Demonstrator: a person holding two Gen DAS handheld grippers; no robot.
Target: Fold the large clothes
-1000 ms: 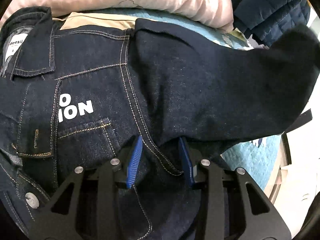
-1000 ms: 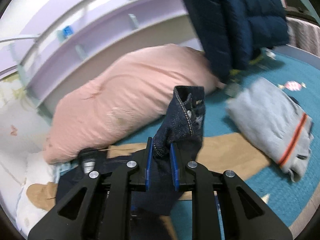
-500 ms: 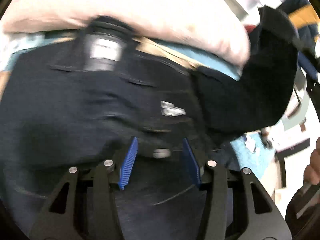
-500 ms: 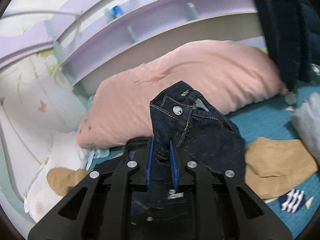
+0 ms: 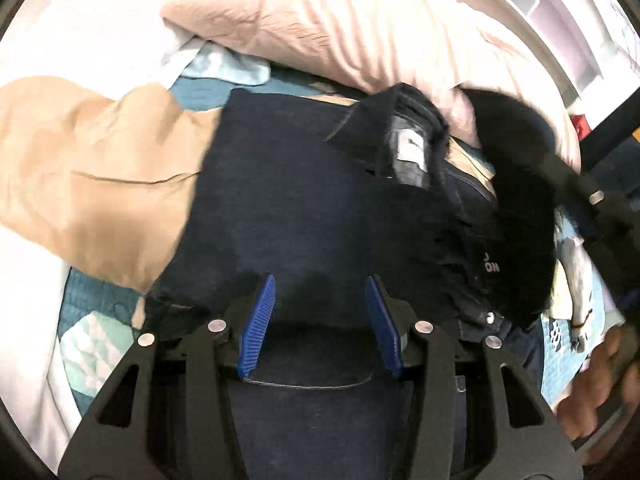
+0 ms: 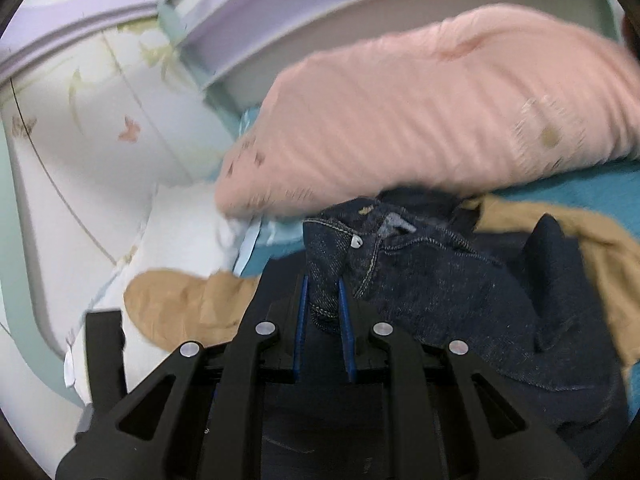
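Far left: a white pillow (image 6: 176, 236) is lying against the pale patterned wall panel (image 6: 80, 128), with a tan garment (image 5: 92, 168) spilling across it and onto the teal quilt (image 5: 96, 300).

Left gripper: the left gripper (image 5: 320, 322) is hovering over the dark denim jacket (image 5: 304, 208); its blue pads (image 5: 256, 322) are standing spread apart after just widening, gripping nothing, only the jacket's flat cloth lying beneath the gap.

Task garment: the denim jacket is lying spread on the teal quilt in the near middle, partly over the tan garment, its collar and white label (image 5: 412, 148) pointing to the far side toward the pink pillow (image 5: 360, 24).

Right gripper: the right gripper (image 6: 323, 312) is clenching a fold of the jacket's stitched edge (image 6: 324, 264), the cloth rising between the two narrow blue pads and a metal button (image 6: 356, 242) showing just beyond them.

Lifted cloth: in the left wrist view, a dark blurred part of the jacket (image 5: 516, 184) is hanging raised at the right, beside white lettering (image 5: 490, 264) on the jacket's front.

Far side: the pink pillow is stretching across the back, touching the jacket's collar, with a lilac shelf unit (image 6: 280, 12) standing behind it.

Far right: a person's hand (image 5: 596, 384) is showing blurred at the near right edge of the left wrist view, on a black handle.
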